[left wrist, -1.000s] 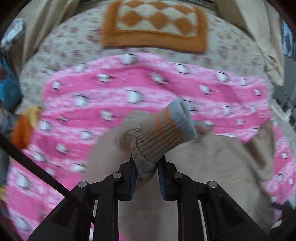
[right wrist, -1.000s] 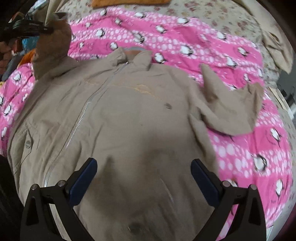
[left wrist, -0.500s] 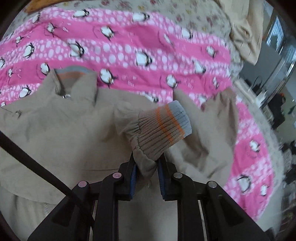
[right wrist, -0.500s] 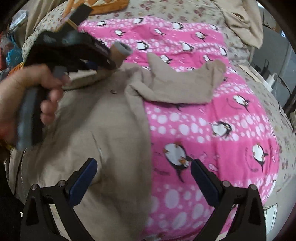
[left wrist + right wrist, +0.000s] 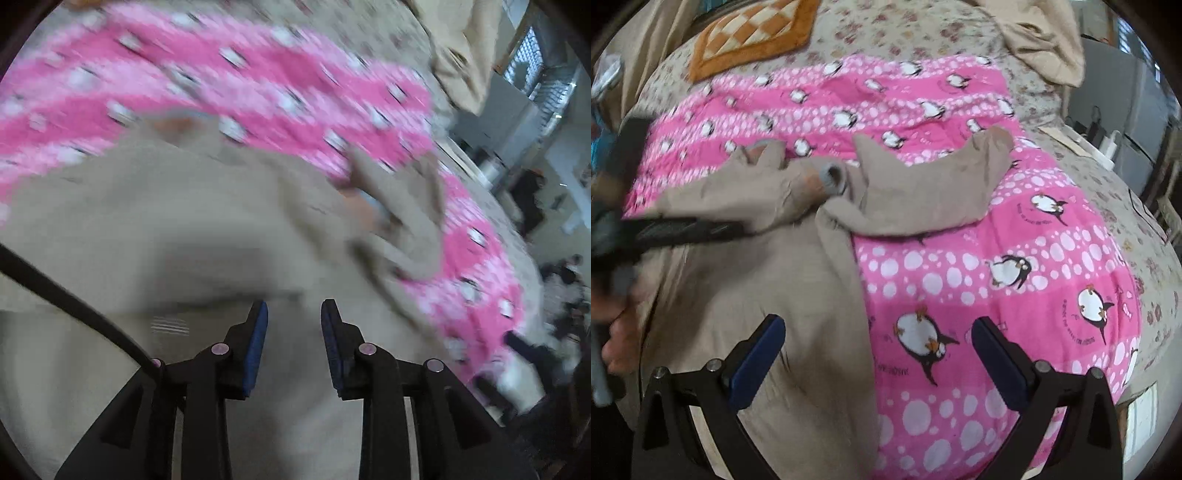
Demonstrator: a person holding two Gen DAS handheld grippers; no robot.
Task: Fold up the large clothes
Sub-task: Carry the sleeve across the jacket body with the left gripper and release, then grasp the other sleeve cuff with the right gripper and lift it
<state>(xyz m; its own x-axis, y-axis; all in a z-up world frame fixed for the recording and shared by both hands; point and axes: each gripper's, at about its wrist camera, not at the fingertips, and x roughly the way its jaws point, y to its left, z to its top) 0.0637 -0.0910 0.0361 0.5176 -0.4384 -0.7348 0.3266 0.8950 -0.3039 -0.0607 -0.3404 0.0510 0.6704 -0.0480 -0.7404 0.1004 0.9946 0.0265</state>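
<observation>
small printed words beside penguins on pink blanket [image 5: 1015,206], too blurred to read

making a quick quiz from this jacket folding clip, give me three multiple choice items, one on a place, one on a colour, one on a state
1. Where does the ribbed cuff lie?
A. on the jacket
B. on the orange cushion
C. off the bed

2. What colour is the penguin blanket?
A. blue
B. pink
C. green

3. What is between the right gripper pads?
A. the cuff
B. a penguin toy
C. nothing; jaws wide

Key: 1 A, the cuff rests near the jacket's collar; 2 B, pink with white dots; 3 C, the pads stand apart above jacket and blanket.
</observation>
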